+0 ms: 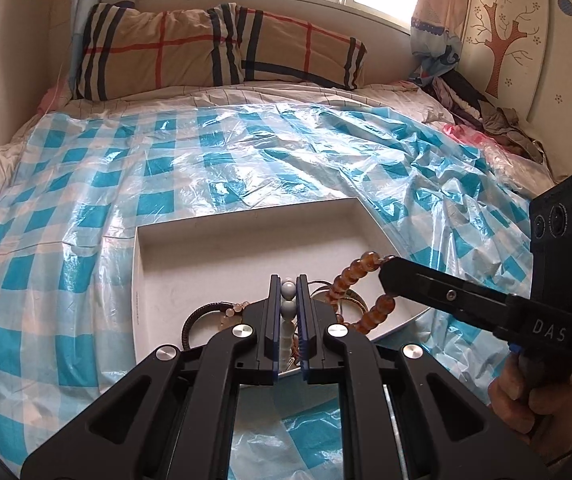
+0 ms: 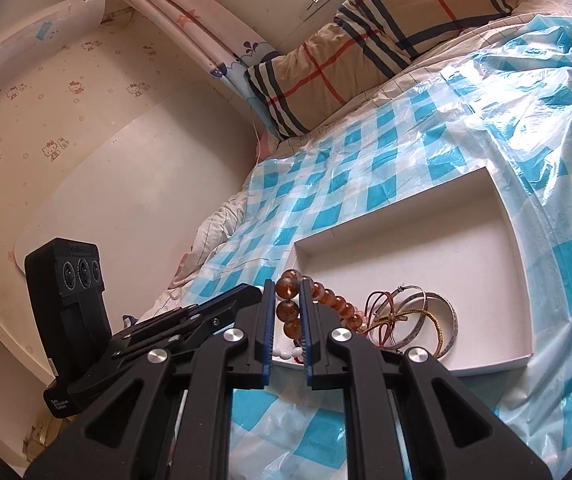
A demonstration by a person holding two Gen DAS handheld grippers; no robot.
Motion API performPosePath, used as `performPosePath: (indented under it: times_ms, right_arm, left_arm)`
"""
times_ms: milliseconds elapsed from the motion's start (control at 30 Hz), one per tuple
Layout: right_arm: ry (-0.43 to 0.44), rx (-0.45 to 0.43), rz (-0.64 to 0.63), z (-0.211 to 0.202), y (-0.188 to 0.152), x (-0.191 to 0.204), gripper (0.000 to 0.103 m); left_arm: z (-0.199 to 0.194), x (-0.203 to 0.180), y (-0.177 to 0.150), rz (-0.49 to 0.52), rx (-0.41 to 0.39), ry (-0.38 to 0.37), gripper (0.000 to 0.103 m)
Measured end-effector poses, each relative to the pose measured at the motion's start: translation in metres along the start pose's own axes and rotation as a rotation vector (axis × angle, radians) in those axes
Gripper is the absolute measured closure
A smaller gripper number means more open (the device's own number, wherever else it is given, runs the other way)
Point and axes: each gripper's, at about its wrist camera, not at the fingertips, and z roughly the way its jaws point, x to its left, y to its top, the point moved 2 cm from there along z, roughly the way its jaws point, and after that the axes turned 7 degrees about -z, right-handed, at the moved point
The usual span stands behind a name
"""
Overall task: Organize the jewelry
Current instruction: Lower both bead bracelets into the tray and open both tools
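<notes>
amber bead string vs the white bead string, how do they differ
The amber bead string has translucent brown beads; the white bead string has opaque pale ones. The right gripper pinches the amber, the left gripper the white. Both hang over the white tray, held in shut jaws.

The left gripper point(image 1: 289, 294) points forward and down, its jaws nearly closed on a string of white beads point(image 1: 288, 300). The right gripper point(image 2: 288, 300) comes in from the right at a shallower tilt, jaws clamped on a string of amber beads point(image 2: 288, 309). A hand point(image 1: 534, 396) wraps the right gripper's handle.
</notes>
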Motion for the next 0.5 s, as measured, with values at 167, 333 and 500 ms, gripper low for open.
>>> performPosePath:
  times_ms: [167,333,500]
  right_arm:
    - [-0.169,0.051,-0.06,0.023,-0.003,-0.013,0.09]
    - [-0.332,0.063,-0.136,0.011,-0.006,-0.014,0.086]
    - [-0.352,0.055,-0.212,-0.023,-0.017,0.021,0.073]
  left_arm:
    - [0.036,0.016,-0.006,-0.019,0.057,0.042,0.096]
    - [0.046,0.042,-0.021,-0.08,0.102,0.143,0.061]
    - [-0.002,0.044,-0.037,-0.105,0.059,0.201,0.031]
